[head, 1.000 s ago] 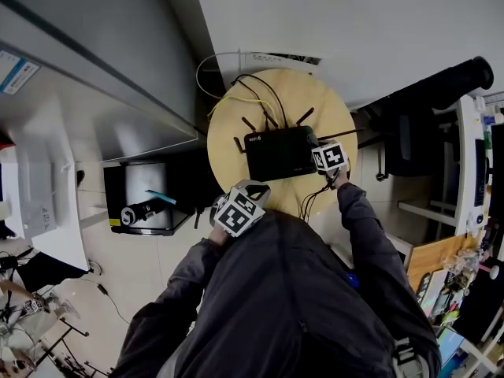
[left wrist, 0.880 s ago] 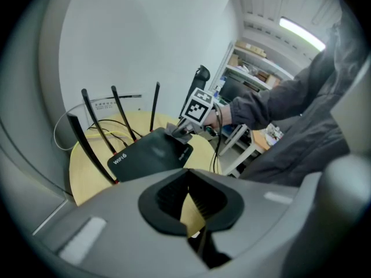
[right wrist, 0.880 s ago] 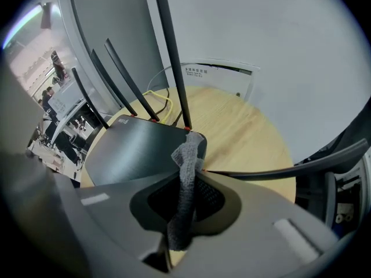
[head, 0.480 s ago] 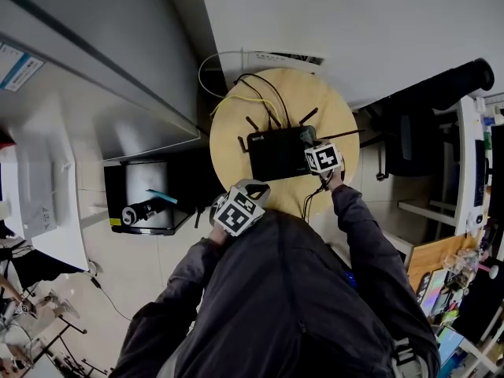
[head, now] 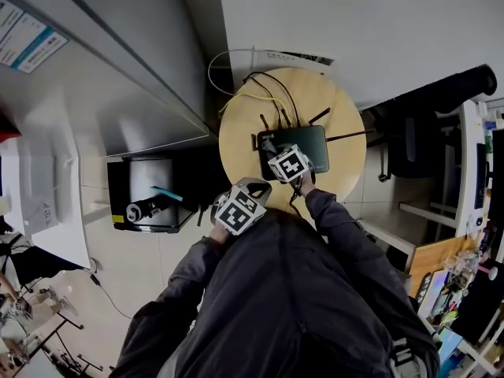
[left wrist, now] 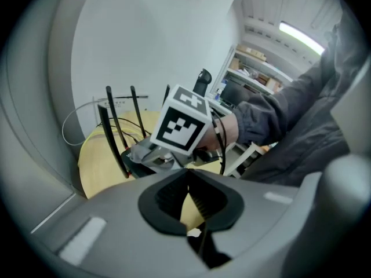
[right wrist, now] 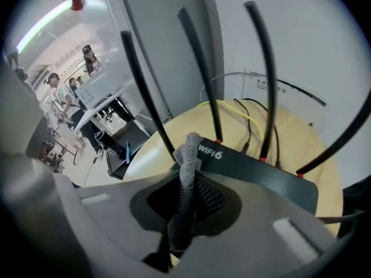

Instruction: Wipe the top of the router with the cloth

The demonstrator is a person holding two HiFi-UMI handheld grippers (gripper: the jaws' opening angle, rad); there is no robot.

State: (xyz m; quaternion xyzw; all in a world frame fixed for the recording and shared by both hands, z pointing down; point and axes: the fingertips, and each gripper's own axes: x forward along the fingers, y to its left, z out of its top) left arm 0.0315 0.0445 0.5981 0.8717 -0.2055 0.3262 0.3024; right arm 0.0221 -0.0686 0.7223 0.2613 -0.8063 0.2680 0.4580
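1. The right gripper (right wrist: 185, 198) is clamped on a grey cloth (right wrist: 186, 167). The cloth stands up between the jaws, just short of the router's (right wrist: 261, 175) front edge and its "WIFI6" lettering.
2. In the head view this gripper sits over the left half of the router's dark top. A second ago it hung at the router's right front corner, and half a second ago it was only a little further in. It has swept leftward across the lid, which looks like a wiping stroke under way.
3. Whether the cloth is pressed onto the lid cannot be told, because the gripper's marker cube covers the spot from above.
4. By this reading, much of the front strip has been passed over. The back strip by the antennas (right wrist: 264, 74) probably still needs a pass.
5. The left gripper (head: 240, 205) has its jaws together on nothing. It is held low at the near edge of the round wooden counter (head: 236, 132), in the same place as in both earlier frames, and takes no part in the wipe.
6. The router lies toward the back of the counter, with antennas raised and black and yellow cables (head: 264, 85) trailing off behind. It sits as it did a second ago. The small shift in framing comes from the head camera.
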